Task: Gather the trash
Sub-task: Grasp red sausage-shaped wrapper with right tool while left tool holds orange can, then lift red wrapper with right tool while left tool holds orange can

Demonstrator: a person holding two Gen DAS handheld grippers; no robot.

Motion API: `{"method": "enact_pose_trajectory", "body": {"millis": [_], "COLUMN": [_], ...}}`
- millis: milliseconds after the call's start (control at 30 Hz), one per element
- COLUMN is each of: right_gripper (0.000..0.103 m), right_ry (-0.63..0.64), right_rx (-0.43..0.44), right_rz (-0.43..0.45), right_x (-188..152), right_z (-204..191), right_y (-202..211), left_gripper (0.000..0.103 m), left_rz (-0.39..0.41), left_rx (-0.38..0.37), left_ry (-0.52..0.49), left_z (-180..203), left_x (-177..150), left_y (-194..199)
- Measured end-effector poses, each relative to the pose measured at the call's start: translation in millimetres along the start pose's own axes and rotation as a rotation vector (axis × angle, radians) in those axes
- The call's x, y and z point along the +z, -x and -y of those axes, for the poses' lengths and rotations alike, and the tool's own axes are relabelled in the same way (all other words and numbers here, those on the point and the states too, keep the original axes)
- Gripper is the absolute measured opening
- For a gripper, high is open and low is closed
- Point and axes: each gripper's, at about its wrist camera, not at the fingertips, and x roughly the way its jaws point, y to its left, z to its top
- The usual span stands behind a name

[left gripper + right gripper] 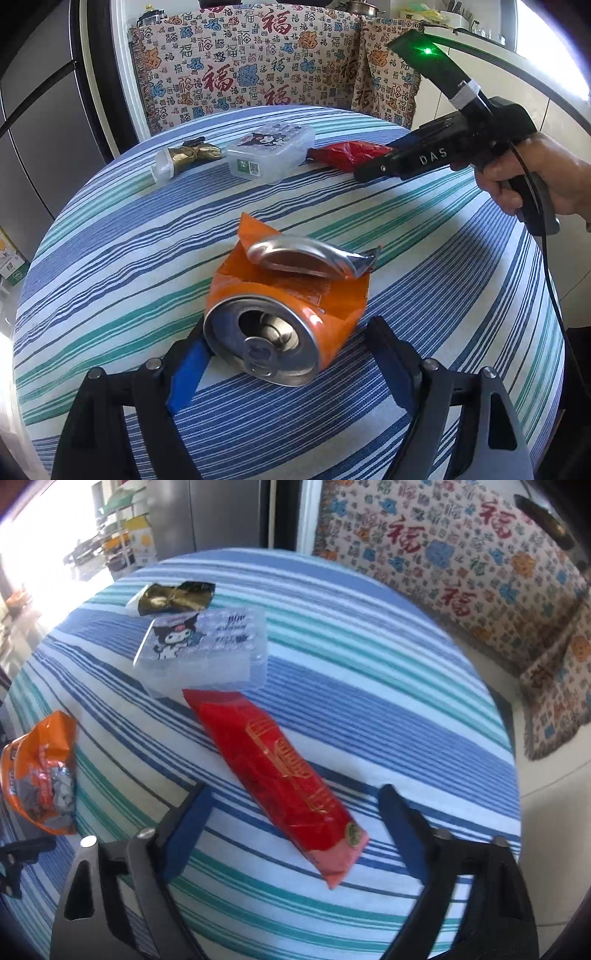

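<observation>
A crushed orange can [288, 306] lies on the striped tablecloth, its opened top toward the camera. My left gripper [288, 332] is shut on it: the left pad sits against the rim and the right fingertip meets the folded side. The can also shows at the left edge of the right wrist view [40, 771]. A long red wrapper [280, 768] lies flat between the fingers of my right gripper [293, 794], which is open with bare cloth on both sides of the wrapper. In the left wrist view the right gripper [365, 172] reaches over the red wrapper [343, 155].
A clear plastic box with a cartoon lid [203, 650] stands beyond the red wrapper, and a gold-and-black wrapper [173, 596] lies behind it. The round table [110, 258] drops off on all sides. A seat draped in patterned cloth [258, 62] stands beyond it.
</observation>
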Motion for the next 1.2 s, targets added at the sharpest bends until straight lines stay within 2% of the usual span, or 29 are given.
{"method": "enact_pose_trajectory", "body": {"millis": [67,100,200,367,467,500,567,733,833,867,933,967,1000,1067,1200], "right_gripper": [0.043,0.036,0.031,0.031,0.038,0.059,0.088,0.089,0.088,0.086,0.07,0.037,0.015,0.013,0.012], "right_ry": [-0.059,-0.072,-0.139,-0.243,-0.274,-0.282,-0.277,-0.189,-0.162,-0.168,-0.191,-0.201,-0.218,-0.254,-0.301], "right_rx": [0.0,-0.013,-0.018,-0.024,-0.016,-0.016,-0.01,-0.018,-0.01,-0.013,-0.002,0.003,-0.007,-0.017,0.008], "right_rz": [0.003,-0.005,-0.039,-0.081,-0.067,-0.06,-0.047,-0.047,-0.09,-0.099,-0.135,-0.152,-0.16,-0.124,-0.065], "right_x": [-2,-6,-33,-93,-111,-113,-113,-96,-82,-79,-75,-75,-75,-78,-89], "right_z": [-1,-2,-10,-33,-44,-46,-51,-54,-49,-46,-40,-37,-34,-31,-28], "right_y": [5,7,25,65,78,81,82,89,78,74,65,63,61,70,91], "left_gripper": [0.084,0.084,0.084,0.084,0.084,0.084,0.084,0.084,0.084,0.084,0.083,0.078,0.077,0.077,0.076], "left_rz": [0.001,0.002,0.011,0.027,0.024,0.019,0.014,0.028,0.022,0.025,0.03,0.035,0.038,0.055,0.06], "left_rx": [0.002,-0.002,-0.035,-0.093,-0.092,-0.103,-0.113,-0.085,-0.073,-0.065,-0.076,-0.09,-0.11,-0.124,-0.097], "left_ry": [0.002,0.002,0.012,0.032,-0.01,-0.025,-0.043,-0.139,-0.197,-0.215,-0.223,-0.208,-0.189,-0.162,-0.141], "left_z": [0,0,-5,-17,-17,-17,-19,-17,-9,-6,-4,-5,-7,-8,1], "left_x": [-2,-4,-11,-15,-13,-12,-9,0,3,4,4,4,4,3,-1], "left_y": [2,3,9,16,15,13,11,8,5,6,6,8,9,12,14]}}
